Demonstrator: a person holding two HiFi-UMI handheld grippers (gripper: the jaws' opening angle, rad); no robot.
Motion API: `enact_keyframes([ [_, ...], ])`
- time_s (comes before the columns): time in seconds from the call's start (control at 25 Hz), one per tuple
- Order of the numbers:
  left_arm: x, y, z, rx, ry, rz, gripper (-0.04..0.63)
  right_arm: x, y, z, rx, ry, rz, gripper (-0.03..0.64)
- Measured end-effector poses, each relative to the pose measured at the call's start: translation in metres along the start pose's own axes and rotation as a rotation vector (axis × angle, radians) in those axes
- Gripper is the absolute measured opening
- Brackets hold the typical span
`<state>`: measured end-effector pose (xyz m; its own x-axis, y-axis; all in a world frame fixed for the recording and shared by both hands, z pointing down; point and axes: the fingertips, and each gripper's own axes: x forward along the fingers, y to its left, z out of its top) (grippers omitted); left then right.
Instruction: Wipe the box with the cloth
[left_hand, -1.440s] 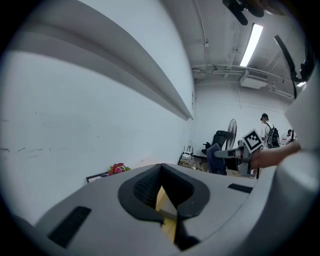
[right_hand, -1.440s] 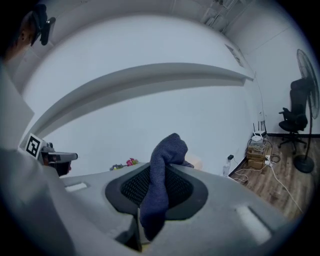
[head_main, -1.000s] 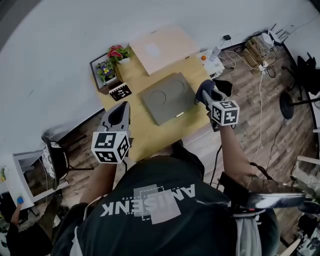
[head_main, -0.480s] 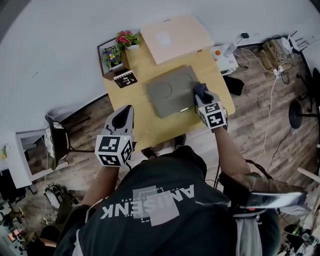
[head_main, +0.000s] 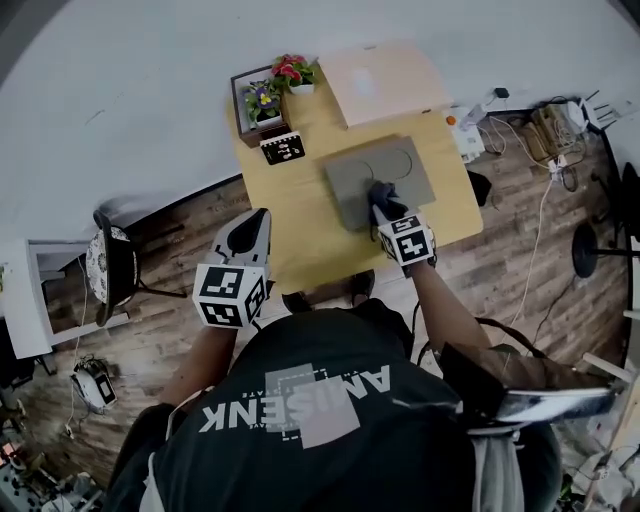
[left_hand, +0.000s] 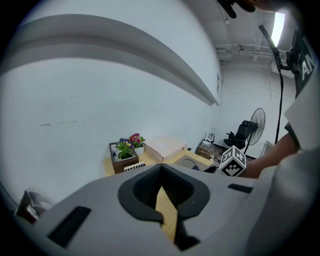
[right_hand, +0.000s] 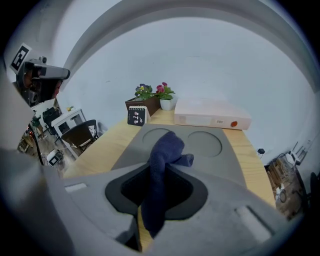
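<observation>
A flat grey box (head_main: 392, 165) with two round recesses lies on the wooden table (head_main: 300, 225). My right gripper (head_main: 383, 207) is over the box's near edge, shut on a dark blue cloth (head_main: 381, 193). In the right gripper view the cloth (right_hand: 165, 150) runs up between the jaws and bunches over the grey box (right_hand: 215, 150). My left gripper (head_main: 247, 228) hangs off the table's near left edge, away from the box, jaws together with nothing between them. In the left gripper view the grey box (left_hand: 188, 162) shows small beyond that gripper (left_hand: 161, 170).
A pale cardboard box (head_main: 385, 80) lies at the table's far side behind the grey one. A wooden planter with flowers (head_main: 268, 98) and a small black card (head_main: 283, 148) stand at the far left corner. A chair (head_main: 112, 280) is left, cables (head_main: 540, 120) right.
My right gripper has carried the cloth from beside the box's right edge onto its near middle. The left gripper has stayed off the table's near left edge.
</observation>
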<state>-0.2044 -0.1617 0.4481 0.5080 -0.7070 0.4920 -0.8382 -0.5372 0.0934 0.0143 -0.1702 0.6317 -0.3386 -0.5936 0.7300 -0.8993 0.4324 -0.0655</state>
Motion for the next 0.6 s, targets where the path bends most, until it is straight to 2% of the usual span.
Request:
enact_keyframes([
  [0.24, -0.025, 0.011, -0.004, -0.02, -0.029, 0.018, 0.0, 0.005, 0.035, 0.004, 0.007, -0.012, 0.03, 0.071],
  [0.44, -0.041, 0.021, -0.005, -0.037, -0.056, 0.049, 0.0, 0.01, 0.068, 0.005, -0.07, 0.016, 0.079, 0.071],
  [0.6, -0.051, 0.029, -0.004, -0.042, -0.071, 0.068, 0.0, 0.015, 0.093, 0.009, -0.092, 0.027, 0.127, 0.071],
])
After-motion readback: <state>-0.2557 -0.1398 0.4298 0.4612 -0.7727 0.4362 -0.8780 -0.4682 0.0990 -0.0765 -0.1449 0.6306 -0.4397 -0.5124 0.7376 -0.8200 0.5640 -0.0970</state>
